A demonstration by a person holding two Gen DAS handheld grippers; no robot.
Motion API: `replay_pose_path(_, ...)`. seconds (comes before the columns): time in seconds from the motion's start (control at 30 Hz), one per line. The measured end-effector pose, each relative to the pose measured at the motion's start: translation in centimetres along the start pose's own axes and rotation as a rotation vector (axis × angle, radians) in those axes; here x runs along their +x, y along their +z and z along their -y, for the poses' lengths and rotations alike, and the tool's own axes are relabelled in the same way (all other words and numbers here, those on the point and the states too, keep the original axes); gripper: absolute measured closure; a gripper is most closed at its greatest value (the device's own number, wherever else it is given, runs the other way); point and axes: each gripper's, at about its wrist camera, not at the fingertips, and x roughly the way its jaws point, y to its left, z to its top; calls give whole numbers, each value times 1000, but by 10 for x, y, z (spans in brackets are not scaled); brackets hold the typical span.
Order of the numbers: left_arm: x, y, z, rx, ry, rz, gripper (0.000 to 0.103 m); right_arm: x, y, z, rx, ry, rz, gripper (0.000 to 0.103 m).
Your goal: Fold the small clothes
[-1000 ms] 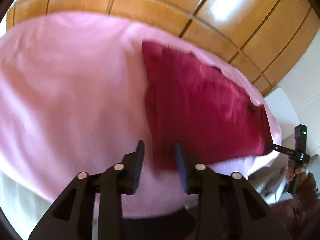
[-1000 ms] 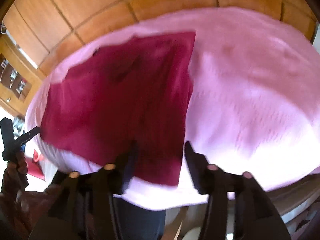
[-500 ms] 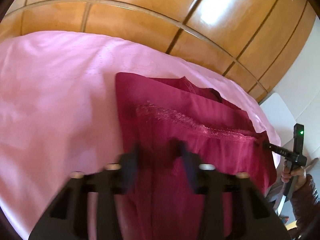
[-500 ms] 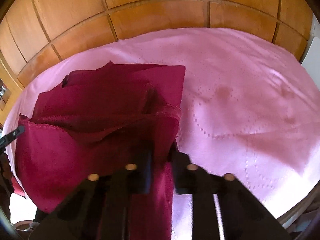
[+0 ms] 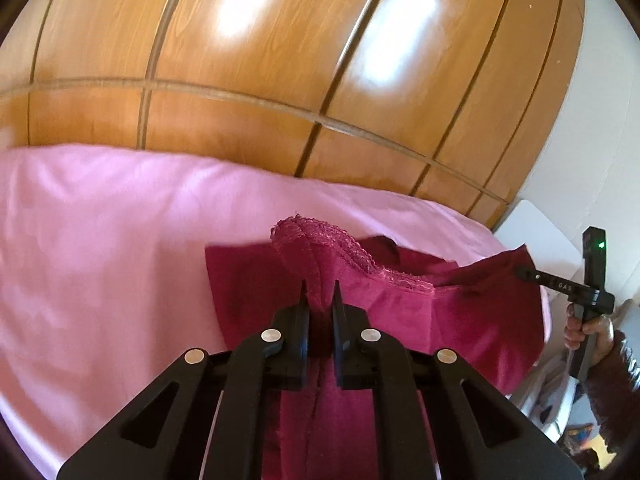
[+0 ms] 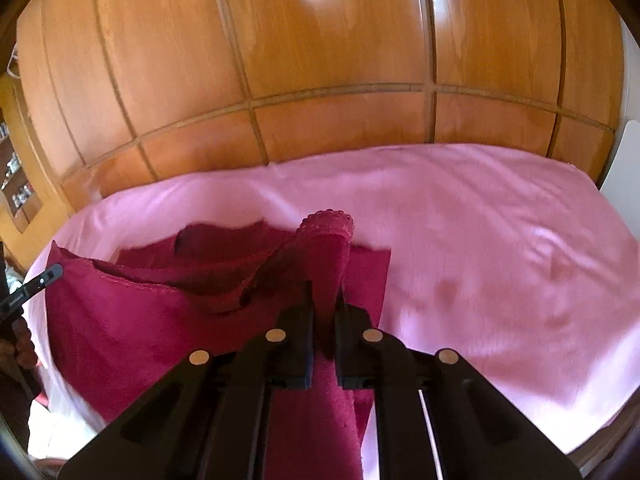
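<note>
A dark red garment with a lace-trimmed edge is lifted at its near side off a pink sheet; its far part still lies flat. My left gripper is closing tight on one corner, the cloth pinched between its pads and hanging below. In the right wrist view my right gripper is shut on the other corner of the garment. Each view shows the other gripper's tip at the cloth's far corner: the right gripper and the left gripper.
The pink sheet covers a bed that runs up to a wooden panelled wardrobe. A white piece of furniture stands at the bed's right end. A person's hand holds the right gripper's handle.
Both grippers went from open over the flat garment to shut on its near corners. They then rose, lifting the near edge so the cloth drapes below them.
</note>
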Motion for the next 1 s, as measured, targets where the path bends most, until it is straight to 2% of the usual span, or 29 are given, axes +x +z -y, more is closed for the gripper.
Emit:
replay_pose_path(0.17,36,29,-19,-17,57,-9,95,39,28,14,63,-34,-9,96)
replay_pose_path(0.33,86,51,-50,-71,129,-58,95,97,47,24,103,-86,-61,96)
replay_pose_path(0.4,104,52,-58,-79,153,-89,95,121,43,25,102,-118,-117,96)
replay_pose_path(0.5,136,40,-66,-43,237,-178,95,150,31,26,92,-137,-203,96)
replay_pose_path(0.57,150,29,-72,-43,252,-237,95,156,26,27,83,-143,-222,87)
replay_pose_path(0.6,149,26,-72,-37,263,-236,91,151,25,28,90,-135,-215,86)
replay_pose_path(0.67,138,24,-70,-46,278,-215,86,136,26,32,110,-105,-192,69)
replay_pose_path(0.73,121,25,-67,-61,293,-187,86,113,22,37,118,-82,-158,67)
replay_pose_path(0.83,93,20,-51,-19,317,-130,86,70,8,47,142,-24,-133,67)
replay_pose_path(1.0,56,-7,-17,37,252,-97,86,4,-42,62,134,89,-170,66)
